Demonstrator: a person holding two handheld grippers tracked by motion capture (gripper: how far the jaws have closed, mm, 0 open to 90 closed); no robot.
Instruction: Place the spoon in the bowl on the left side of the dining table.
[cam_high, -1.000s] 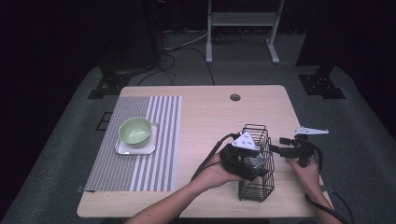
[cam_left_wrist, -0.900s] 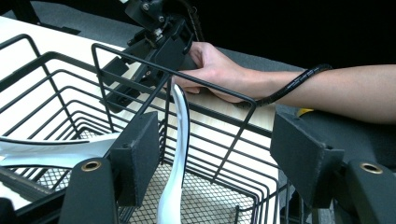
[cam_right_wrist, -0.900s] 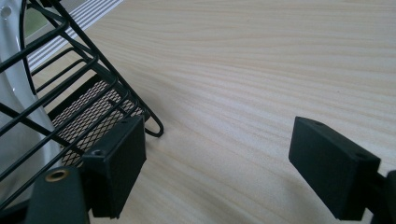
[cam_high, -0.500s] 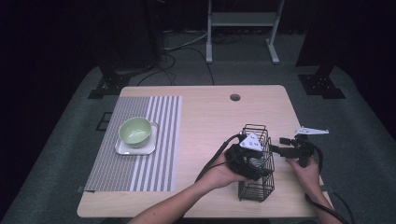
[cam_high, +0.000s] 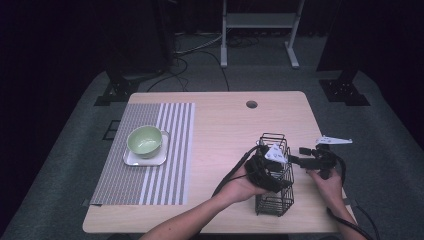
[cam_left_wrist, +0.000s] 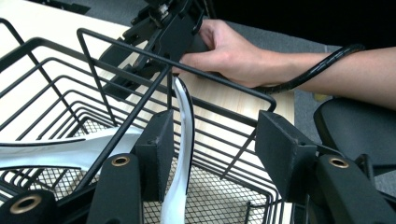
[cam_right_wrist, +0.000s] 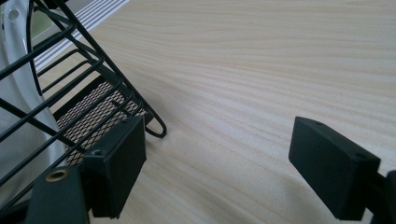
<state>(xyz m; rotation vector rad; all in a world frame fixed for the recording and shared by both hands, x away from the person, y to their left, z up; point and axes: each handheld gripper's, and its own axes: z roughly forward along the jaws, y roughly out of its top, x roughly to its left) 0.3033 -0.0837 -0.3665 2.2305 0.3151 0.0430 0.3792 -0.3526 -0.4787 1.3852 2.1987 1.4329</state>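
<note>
A black wire basket (cam_high: 274, 200) stands at the table's right front. My left gripper (cam_high: 267, 170) hangs over its top, open, with the jaws (cam_left_wrist: 219, 158) astride the rim wire. A thin white piece with a dark edge (cam_left_wrist: 184, 140) stands upright inside the basket (cam_left_wrist: 56, 93), close beside the left jaw and not pinched. A flat white piece (cam_left_wrist: 56, 151) lies lower in the basket. My right gripper (cam_high: 312, 161) is just right of the basket, open (cam_right_wrist: 224, 168) over bare wood, with the basket's foot (cam_right_wrist: 93, 107) by its left jaw.
A green bowl (cam_high: 145, 139) sits on a small white square plate (cam_high: 131, 160) on a striped placemat (cam_high: 165, 165) at the left. A round cable hole (cam_high: 251, 104) lies at the table's far middle. Cables trail from both grippers toward the front edge.
The left gripper has shifted slightly to the right over the basket. The right gripper has hardly moved.
</note>
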